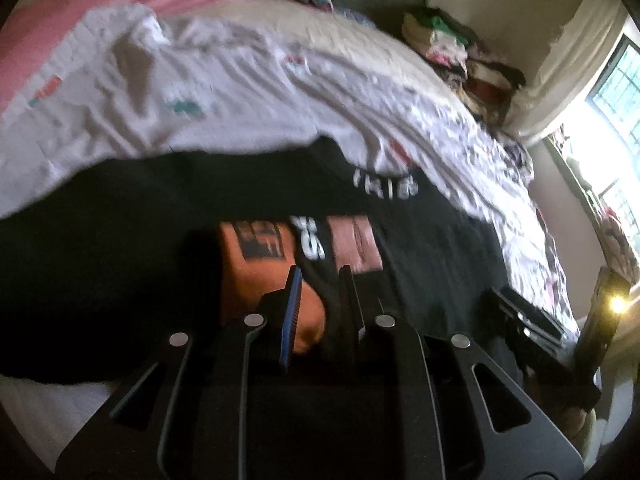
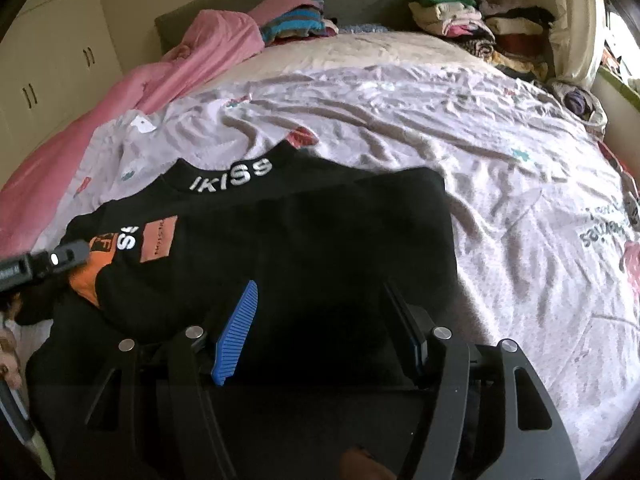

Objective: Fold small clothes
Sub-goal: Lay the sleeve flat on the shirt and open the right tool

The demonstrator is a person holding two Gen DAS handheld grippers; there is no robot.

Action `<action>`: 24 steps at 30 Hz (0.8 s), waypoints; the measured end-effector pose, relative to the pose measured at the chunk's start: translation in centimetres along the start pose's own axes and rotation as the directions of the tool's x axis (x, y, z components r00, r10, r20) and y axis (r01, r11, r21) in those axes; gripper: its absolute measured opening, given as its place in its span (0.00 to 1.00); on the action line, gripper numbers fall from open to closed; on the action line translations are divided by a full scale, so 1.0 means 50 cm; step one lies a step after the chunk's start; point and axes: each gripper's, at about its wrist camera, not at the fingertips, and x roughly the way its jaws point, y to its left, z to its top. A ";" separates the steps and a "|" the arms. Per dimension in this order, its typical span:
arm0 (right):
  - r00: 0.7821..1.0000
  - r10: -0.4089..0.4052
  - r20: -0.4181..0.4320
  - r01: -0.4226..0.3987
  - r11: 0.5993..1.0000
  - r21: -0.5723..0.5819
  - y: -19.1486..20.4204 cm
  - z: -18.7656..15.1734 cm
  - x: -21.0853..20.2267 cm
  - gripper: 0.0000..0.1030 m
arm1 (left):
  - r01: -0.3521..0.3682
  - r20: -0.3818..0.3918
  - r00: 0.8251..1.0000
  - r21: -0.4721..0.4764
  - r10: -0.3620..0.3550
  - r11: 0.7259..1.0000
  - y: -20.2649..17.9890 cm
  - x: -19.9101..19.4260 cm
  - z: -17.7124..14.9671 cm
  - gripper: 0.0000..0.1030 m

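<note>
A: Sweater [image 2: 280,232], black, lying flat on the bed [image 2: 500,168], collar away from us, orange patches on one sleeve. Soft knit by the look; light, limp, should sag once lifted and won't hold a crease unless pressed.

B: Grippers?

A: Left gripper [image 1: 320,276] nearly closed over the patched sleeve [image 1: 256,264]. View is blurred, so I can't say for sure the fabric is pinched. Right gripper [image 2: 320,292] about half open above the hem, holding nothing.

B: Where to grip?

A: Cuff or hem edge, I'd judge, where the fabric is doubled.

B: Obstructions?

A: Rumpled sheet [image 2: 400,120] underneath may drag along. Pink blanket [image 2: 216,40] and folded piles [image 2: 460,12] by the headboard sit well apart.
</note>
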 end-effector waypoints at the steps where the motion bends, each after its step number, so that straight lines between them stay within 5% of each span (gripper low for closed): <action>1: 1.000 0.001 -0.006 -0.001 1.000 0.006 -0.002 -0.002 0.003 0.60 | -0.011 -0.018 1.000 0.003 0.011 1.000 0.002 0.010 -0.006 0.11; 7: 0.998 -0.017 -0.057 0.020 0.999 0.046 -0.028 -0.012 0.023 0.60 | -0.043 -0.087 0.995 -0.011 0.042 0.999 0.029 0.046 -0.040 0.16; 13: 0.997 -0.005 -0.079 0.012 0.996 0.089 -0.047 -0.022 0.038 0.60 | -0.049 -0.078 0.996 -0.005 0.048 0.999 0.029 0.049 -0.048 0.16; 18: 0.999 -0.006 -0.042 0.010 0.996 0.085 -0.041 -0.024 0.018 0.60 | -0.051 -0.060 0.997 -0.003 0.051 0.999 0.028 0.035 -0.047 0.16; 24: 1.000 0.006 0.029 -0.008 0.997 0.080 -0.035 -0.021 -0.026 0.74 | -0.082 0.000 0.997 0.009 0.082 0.997 0.020 -0.002 -0.042 0.24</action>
